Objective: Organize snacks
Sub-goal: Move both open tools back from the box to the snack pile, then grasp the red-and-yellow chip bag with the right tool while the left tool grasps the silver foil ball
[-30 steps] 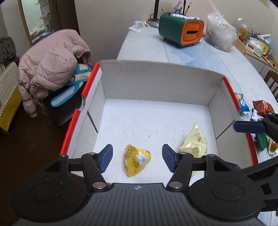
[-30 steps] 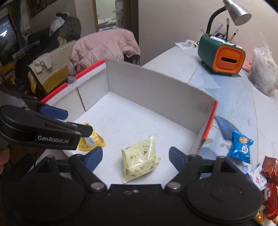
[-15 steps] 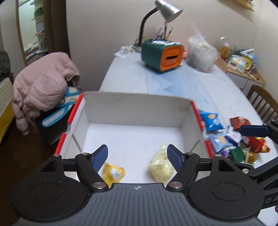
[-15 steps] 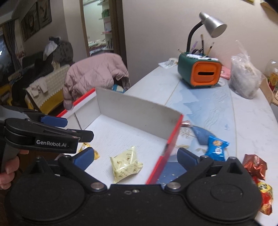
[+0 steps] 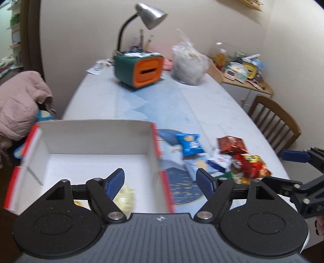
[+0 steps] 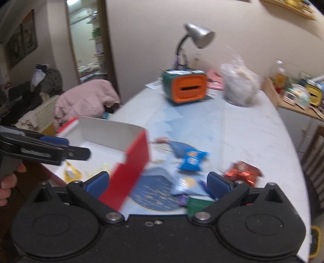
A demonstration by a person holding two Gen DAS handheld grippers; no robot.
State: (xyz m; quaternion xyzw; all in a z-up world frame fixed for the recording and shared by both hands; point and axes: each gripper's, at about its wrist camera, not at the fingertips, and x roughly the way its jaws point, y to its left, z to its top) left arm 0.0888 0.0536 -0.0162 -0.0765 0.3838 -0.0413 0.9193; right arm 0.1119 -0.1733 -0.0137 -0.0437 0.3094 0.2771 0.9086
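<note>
**Both grippers empty above the snack box and the loose packets**

The long white marble-patterned counter (image 5: 218, 105) stretched ahead of both sets of jaws. On its near end, below and left of the left gripper's (image 5: 160, 180) jaws, stood the open white cardboard box with red outer sides (image 5: 97, 139). Its red right wall ran up between those jaws, and its red corner stood between the right gripper's (image 6: 158, 180) jaws in the right wrist view. Far beyond the jaws sat the green-and-orange desk organiser (image 5: 139, 68) under a grey gooseneck lamp (image 5: 149, 12), with a knotted clear plastic bag (image 5: 190, 66) beside it.

Both grippers hung clear of the counter with nothing between their blue pads. The left jaws stood spread, having just been opening; the right jaws stood spread as wide as they go, having likewise just been opening.

To the right of the box, ahead of the right jaws, lay the loose snacks: a blue crinkled chip packet (image 6: 192, 159), a shiny red-brown foil packet (image 6: 243, 172) further right, and a blurred heap of red, yellow, white and green wrappers (image 5: 243, 163). Inside the box, behind the left jaws' left pad, lay a pale yellow wrapped snack (image 5: 125, 194); a small bright yellow packet (image 6: 70, 174) lay near it.
</note>
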